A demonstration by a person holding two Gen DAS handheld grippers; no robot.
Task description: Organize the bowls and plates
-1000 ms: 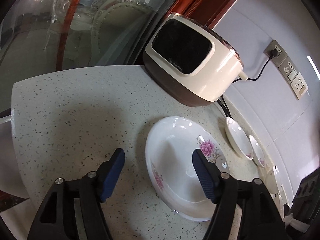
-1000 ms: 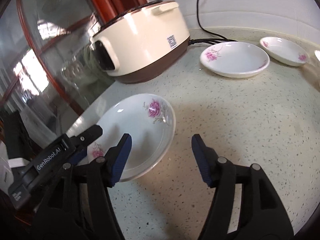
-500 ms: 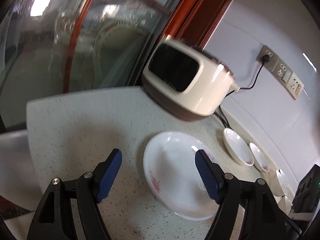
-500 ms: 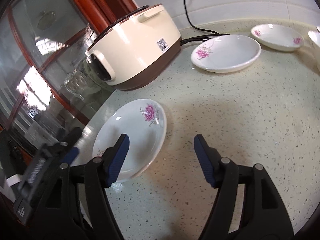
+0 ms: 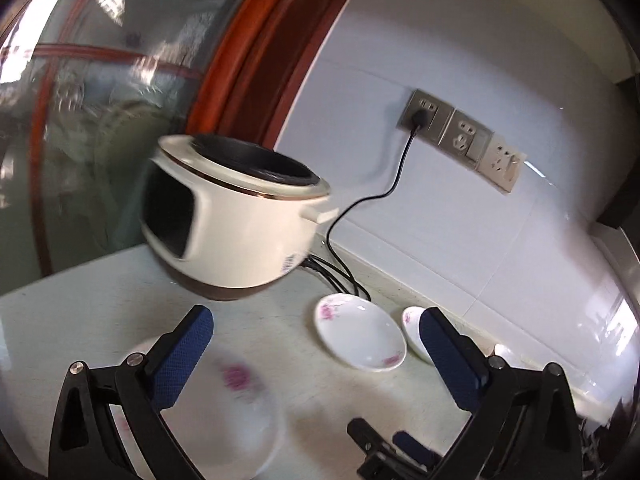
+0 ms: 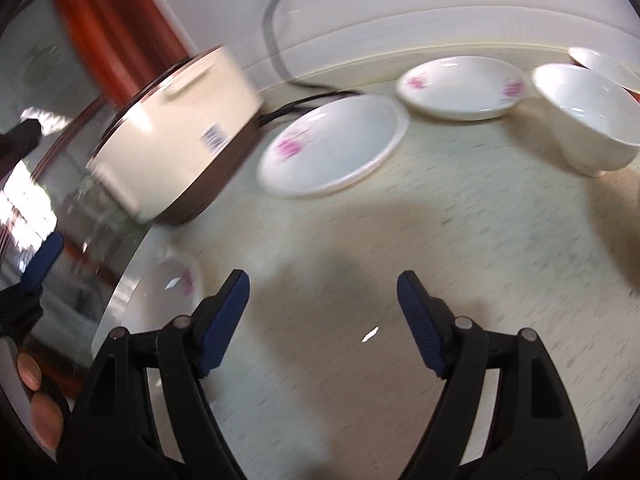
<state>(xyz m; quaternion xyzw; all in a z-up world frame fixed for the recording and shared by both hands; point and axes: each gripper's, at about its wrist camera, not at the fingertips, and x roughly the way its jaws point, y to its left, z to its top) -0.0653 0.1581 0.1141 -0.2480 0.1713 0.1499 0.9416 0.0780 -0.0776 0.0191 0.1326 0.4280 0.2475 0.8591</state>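
Note:
Both views are motion-blurred. My left gripper (image 5: 316,344) is open and empty, raised above a large white floral plate (image 5: 236,412) near the counter's left end. My right gripper (image 6: 322,304) is open and empty over bare counter; that large plate (image 6: 176,284) lies to its left. A second floral plate (image 6: 332,148) and a third (image 6: 460,88) lie ahead by the wall, then a white bowl (image 6: 580,116) with another bowl (image 6: 604,66) behind. The second plate (image 5: 358,338) and the third (image 5: 414,330) also show in the left view.
A cream and brown rice cooker (image 5: 228,220) stands at the back left, its black cord (image 5: 376,196) running to wall sockets (image 5: 460,136). It also shows in the right view (image 6: 176,140). A glass cabinet with red wood frame (image 5: 248,60) borders the speckled counter (image 6: 440,248) on the left.
Both grippers have swung fast to the right and pitched up, away from the large plate toward the plates and bowls along the wall. Both stay open and empty.

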